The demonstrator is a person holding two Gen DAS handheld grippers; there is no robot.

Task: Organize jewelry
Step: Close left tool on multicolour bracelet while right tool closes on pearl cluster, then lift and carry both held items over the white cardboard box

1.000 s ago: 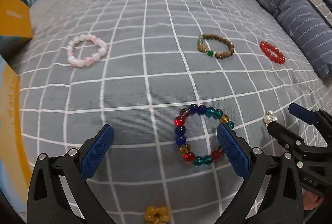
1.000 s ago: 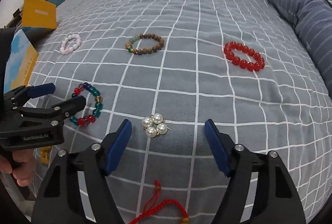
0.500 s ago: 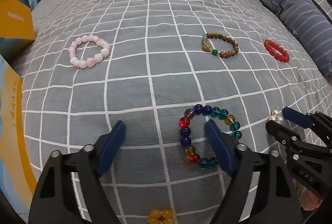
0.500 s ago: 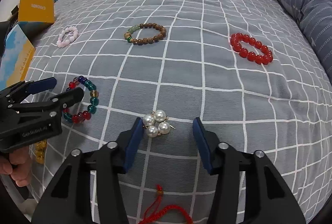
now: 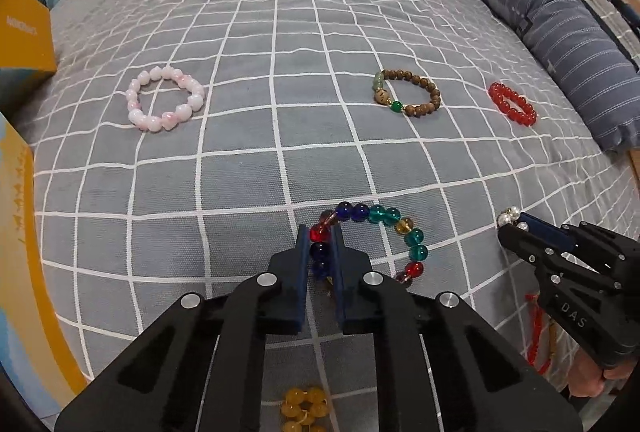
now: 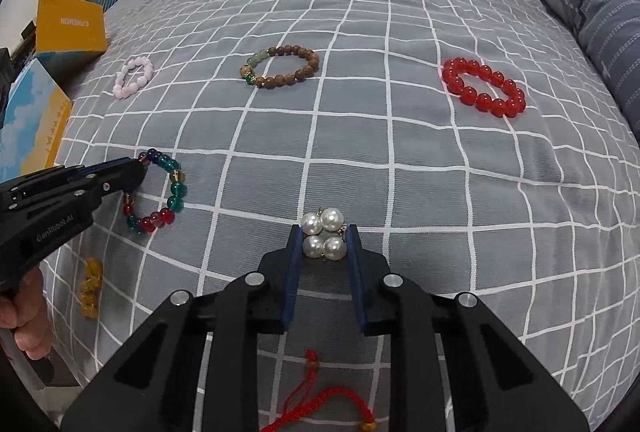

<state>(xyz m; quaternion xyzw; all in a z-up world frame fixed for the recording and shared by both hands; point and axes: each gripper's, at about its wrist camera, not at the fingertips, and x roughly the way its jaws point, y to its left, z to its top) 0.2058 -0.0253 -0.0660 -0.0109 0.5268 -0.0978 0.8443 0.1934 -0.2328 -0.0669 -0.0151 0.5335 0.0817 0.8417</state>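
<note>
My left gripper (image 5: 321,244) is shut on the left side of a multicolour glass bead bracelet (image 5: 404,232) lying on the grey checked bedspread (image 5: 240,172); it also shows in the right wrist view (image 6: 168,188). My right gripper (image 6: 323,246) is shut on a cluster of white pearls (image 6: 324,232), its jaws pressing the lower pair. In the left wrist view the right gripper (image 5: 516,226) shows at the right with the pearls (image 5: 507,217) at its tip.
A pink bracelet (image 5: 164,104), a brown wooden bracelet (image 5: 408,92) and a red bracelet (image 5: 512,104) lie farther up the bed. Amber beads (image 5: 302,408) and a red cord (image 6: 320,400) lie near me. A striped pillow (image 5: 560,32) is right, yellow boxes (image 6: 68,20) left.
Both grippers went from wide open to shut: the left closed on the multicolour bracelet, the right closed on the pearl cluster. Both moved slightly forward.
</note>
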